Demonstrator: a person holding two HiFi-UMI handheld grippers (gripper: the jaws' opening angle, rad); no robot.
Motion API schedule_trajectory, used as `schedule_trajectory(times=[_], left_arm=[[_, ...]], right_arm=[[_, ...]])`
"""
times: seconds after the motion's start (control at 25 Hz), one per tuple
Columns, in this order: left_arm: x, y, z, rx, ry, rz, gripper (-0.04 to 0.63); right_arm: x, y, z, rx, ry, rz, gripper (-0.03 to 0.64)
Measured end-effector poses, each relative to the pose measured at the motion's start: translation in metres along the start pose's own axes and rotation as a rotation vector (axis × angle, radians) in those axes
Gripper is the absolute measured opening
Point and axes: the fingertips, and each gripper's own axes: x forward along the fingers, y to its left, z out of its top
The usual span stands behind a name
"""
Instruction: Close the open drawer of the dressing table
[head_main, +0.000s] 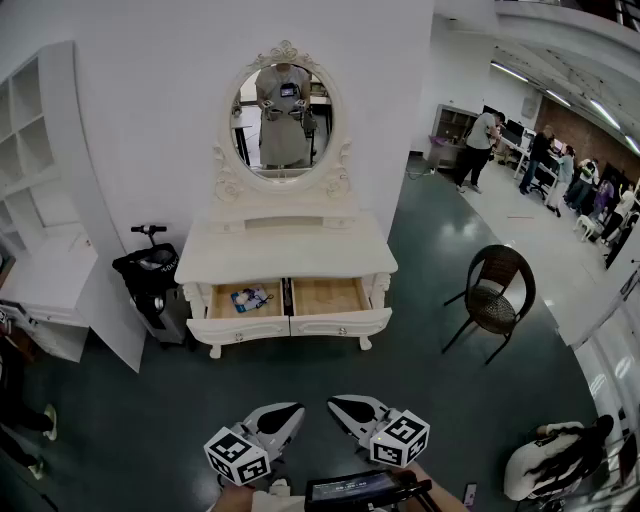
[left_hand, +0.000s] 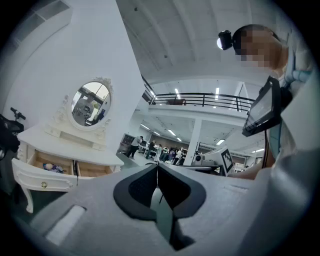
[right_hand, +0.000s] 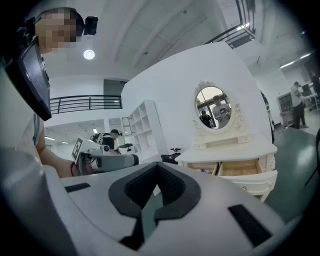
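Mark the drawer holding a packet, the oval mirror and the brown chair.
drawer holding a packet (head_main: 245, 329): head view, white front panel.
oval mirror (head_main: 285, 115): head view, glass centre.
brown chair (head_main: 491, 309): head view, seat.

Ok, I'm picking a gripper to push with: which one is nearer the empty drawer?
Right. The right gripper sits straight in front of the empty drawer; the left gripper sits further left. Neither touches it.

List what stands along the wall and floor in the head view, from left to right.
Left to right: white shelf unit → black scooter → dressing table → brown wicker chair.
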Motion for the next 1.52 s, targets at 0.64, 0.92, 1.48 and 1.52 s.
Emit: schedule_trajectory(times=[0.64, 0.92, 1.48, 1.52], left_arm=[[0.015, 0.007, 0.001, -0.028, -0.016, -0.017, 0.008], [0.019, 0.003, -0.001, -0.018, 0.003, -0.037, 0.008], [0.029, 0.004, 0.003, -0.016, 0.002, -0.022, 0.008], [0.031, 0.003, 0.002, -0.016, 0.001, -0.02, 0.008]], right_arm=[[-0.004, -0.015, 0.006, 0.054, -0.066, 0.019, 0.015], [-0.002, -0.014, 0.004, -0.008, -0.038, 0.006, 0.015], [-0.008, -0.031, 0.01, 0.002, -0.038, -0.009, 0.015], [-0.01, -0.033, 0.009, 0.001, -0.035, -0.008, 0.015]])
